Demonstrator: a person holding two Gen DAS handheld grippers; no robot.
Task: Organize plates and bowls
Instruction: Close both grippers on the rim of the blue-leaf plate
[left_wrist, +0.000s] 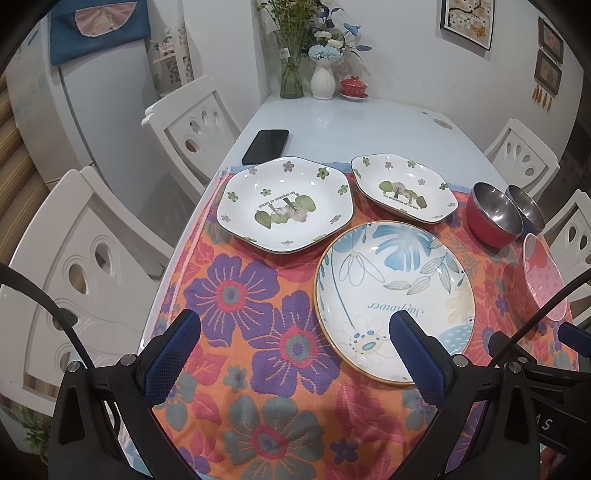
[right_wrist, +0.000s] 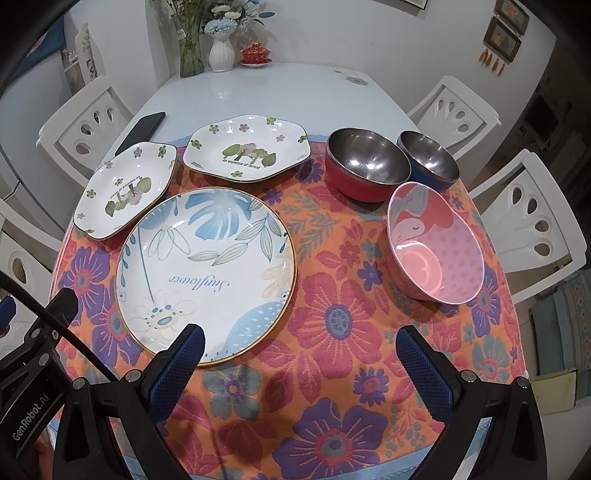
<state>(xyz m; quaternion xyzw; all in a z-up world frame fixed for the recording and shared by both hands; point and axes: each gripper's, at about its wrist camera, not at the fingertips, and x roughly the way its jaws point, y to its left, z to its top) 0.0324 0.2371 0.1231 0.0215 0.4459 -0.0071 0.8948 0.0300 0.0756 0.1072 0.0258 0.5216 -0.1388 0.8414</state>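
Note:
A large round plate with blue leaves (left_wrist: 395, 288) (right_wrist: 207, 269) lies on the flowered cloth. Two white six-sided plates with green flowers lie behind it, one at the left (left_wrist: 284, 203) (right_wrist: 125, 188) and one at the right (left_wrist: 402, 188) (right_wrist: 247, 147). A red steel bowl (left_wrist: 493, 214) (right_wrist: 367, 162), a blue steel bowl (left_wrist: 526, 208) (right_wrist: 428, 158) and a pink bowl (left_wrist: 543, 277) (right_wrist: 436, 243) stand to the right. My left gripper (left_wrist: 295, 332) is open and empty above the cloth, near the round plate's front left. My right gripper (right_wrist: 299, 350) is open and empty, in front of the round plate and pink bowl.
A black phone (left_wrist: 266, 146) (right_wrist: 142, 129) lies on the white table (left_wrist: 351, 122) behind the cloth. Two vases of flowers (left_wrist: 321, 79) and a red lidded cup (left_wrist: 354, 86) stand at the far edge. White chairs (left_wrist: 192, 122) (right_wrist: 532, 218) stand on both sides.

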